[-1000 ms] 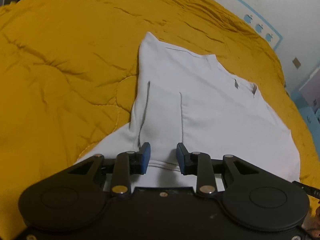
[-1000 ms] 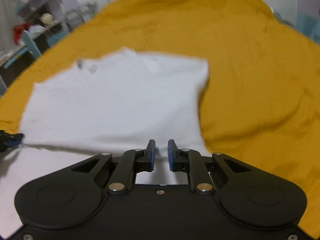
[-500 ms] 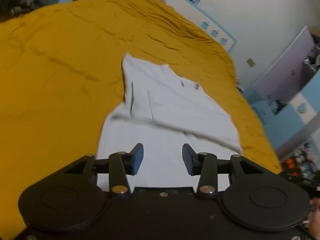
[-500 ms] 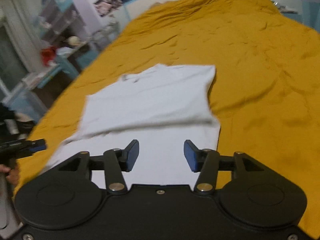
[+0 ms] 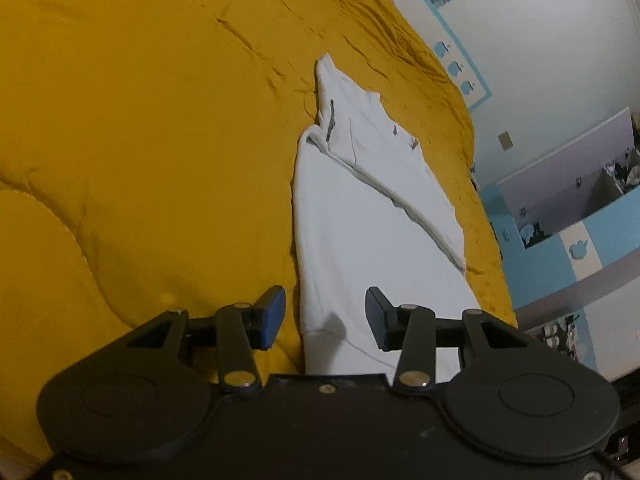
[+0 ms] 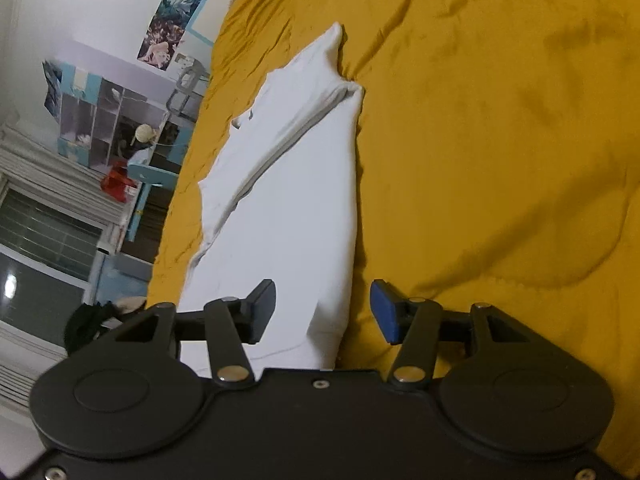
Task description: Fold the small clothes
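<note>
Both grippers' jaws gape above the white garment, gripping nothing.

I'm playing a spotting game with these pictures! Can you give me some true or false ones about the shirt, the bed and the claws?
1. The shirt is white. True.
2. The blanket is green. False: it is mustard yellow.
3. The left claw is squeezing the shirt. False: its fingers stand apart, touching nothing; the shirt's near edge lies below the gap.
4. The shirt lies spread out flat in a single layer. False: its near part is folded over the far part.
5. The right claw holds nothing. True: its jaws are opening, with only the shirt's edge lying below them.
</note>
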Action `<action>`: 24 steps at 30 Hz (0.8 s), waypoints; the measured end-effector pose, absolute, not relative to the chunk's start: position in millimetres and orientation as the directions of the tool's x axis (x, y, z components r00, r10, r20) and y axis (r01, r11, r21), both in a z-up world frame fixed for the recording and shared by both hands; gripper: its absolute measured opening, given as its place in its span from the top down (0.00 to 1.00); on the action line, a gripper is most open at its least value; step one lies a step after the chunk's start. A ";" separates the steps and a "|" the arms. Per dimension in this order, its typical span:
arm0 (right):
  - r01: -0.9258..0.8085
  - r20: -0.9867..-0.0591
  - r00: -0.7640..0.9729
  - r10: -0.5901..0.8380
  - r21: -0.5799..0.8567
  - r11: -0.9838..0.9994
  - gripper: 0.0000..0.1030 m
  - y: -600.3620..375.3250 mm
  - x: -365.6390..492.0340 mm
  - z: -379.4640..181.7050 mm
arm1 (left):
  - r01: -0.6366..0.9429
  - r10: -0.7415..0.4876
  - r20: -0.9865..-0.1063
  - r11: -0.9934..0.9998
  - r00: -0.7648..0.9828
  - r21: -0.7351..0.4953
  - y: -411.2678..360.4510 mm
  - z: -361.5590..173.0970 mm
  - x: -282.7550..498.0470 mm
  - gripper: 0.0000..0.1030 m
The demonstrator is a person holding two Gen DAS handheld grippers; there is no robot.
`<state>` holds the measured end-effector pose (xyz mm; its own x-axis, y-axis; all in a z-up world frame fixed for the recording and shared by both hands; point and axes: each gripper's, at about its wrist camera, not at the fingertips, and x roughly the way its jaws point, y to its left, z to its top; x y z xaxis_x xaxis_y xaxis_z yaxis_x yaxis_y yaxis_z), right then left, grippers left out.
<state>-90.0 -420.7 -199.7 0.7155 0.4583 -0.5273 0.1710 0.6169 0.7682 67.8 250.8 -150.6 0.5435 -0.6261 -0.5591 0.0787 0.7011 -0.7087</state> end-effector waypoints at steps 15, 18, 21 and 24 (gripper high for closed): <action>0.124 -0.498 0.689 0.527 0.797 0.591 0.45 -419.8 -87.8 -214.2 | 0.056 -0.722 -0.558 0.630 0.409 -0.774 234.2 -168.8 79.2 0.48; 0.109 -0.484 0.680 0.551 0.810 0.577 0.45 -416.1 -98.9 -215.6 | 0.018 -0.778 -0.502 0.548 0.378 -0.836 239.4 -175.2 70.2 0.48; 0.084 -0.458 0.669 0.585 0.829 0.553 0.45 -412.7 -103.7 -216.1 | 0.004 -0.797 -0.486 0.521 0.359 -0.853 237.5 -178.1 67.3 0.48; 0.101 -0.459 0.662 0.593 0.838 0.536 0.43 -412.3 -93.5 -222.2 | -0.020 -0.792 -0.505 0.531 0.342 -0.847 231.4 -181.5 74.3 0.48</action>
<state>-93.5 -412.3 -222.2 0.6617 0.5928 -0.4590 0.1009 0.5362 0.8380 74.3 231.4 -181.5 0.3422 -0.7923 -0.5052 -0.0202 0.5313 -0.8470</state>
